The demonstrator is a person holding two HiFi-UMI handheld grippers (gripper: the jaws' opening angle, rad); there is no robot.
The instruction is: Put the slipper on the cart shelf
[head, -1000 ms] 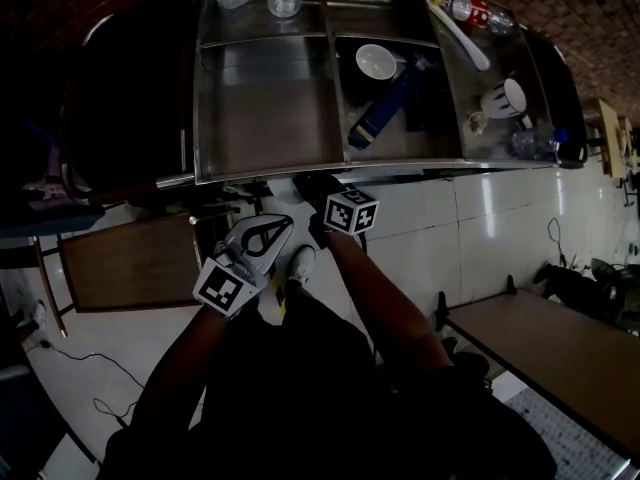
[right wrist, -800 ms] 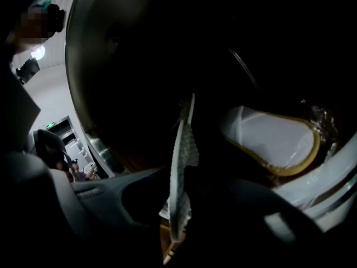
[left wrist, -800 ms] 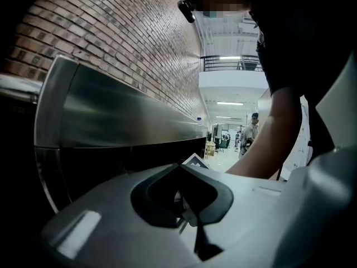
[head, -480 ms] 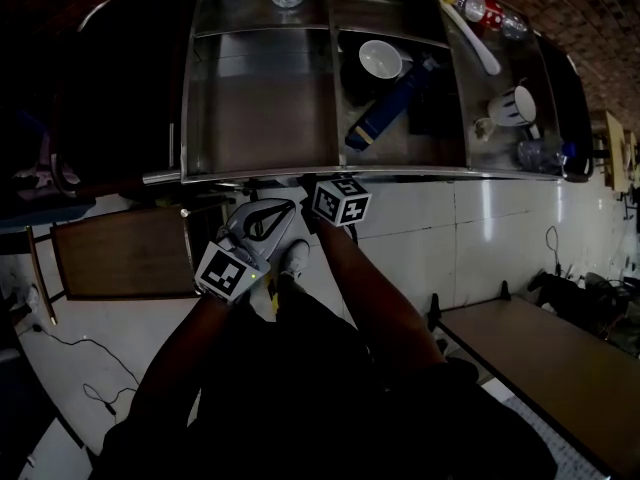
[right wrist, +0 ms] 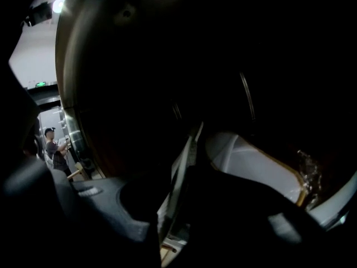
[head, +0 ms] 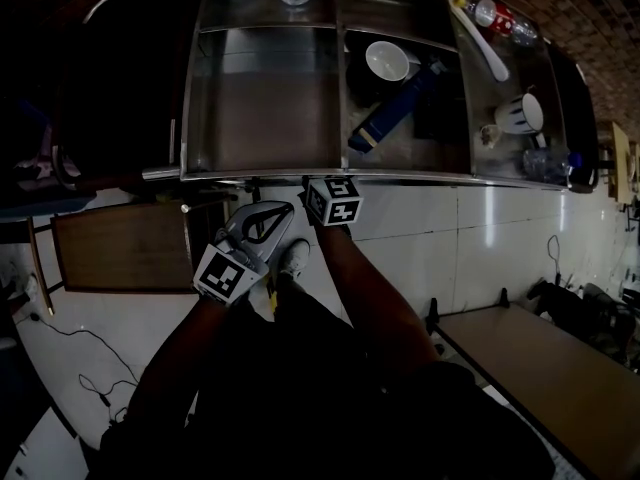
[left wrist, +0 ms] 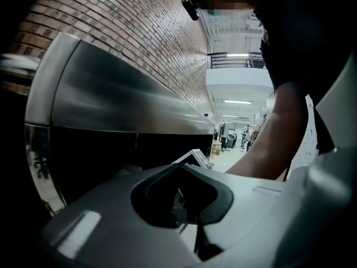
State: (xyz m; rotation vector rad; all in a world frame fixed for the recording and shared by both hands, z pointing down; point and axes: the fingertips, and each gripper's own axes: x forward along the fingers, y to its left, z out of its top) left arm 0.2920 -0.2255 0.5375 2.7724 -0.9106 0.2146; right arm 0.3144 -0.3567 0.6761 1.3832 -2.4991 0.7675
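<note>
right gripper (right wrist: 181,169) reaching under cart (head: 300,176) top into dark shelf (right wrist: 139,94). jaws narrow, just been easing apart, thin pale edge lying between them, grip seemingly loosening. slipper (right wrist: 251,166) apparently resting on shelf, right of centre in right gripper view. left gripper (left wrist: 187,175) jaws together, holding nothing. placing looking nearly done; letting go and pulling out remaining.

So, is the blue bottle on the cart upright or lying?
Lying: from above the blue bottle shows its whole length, slanted.
</note>
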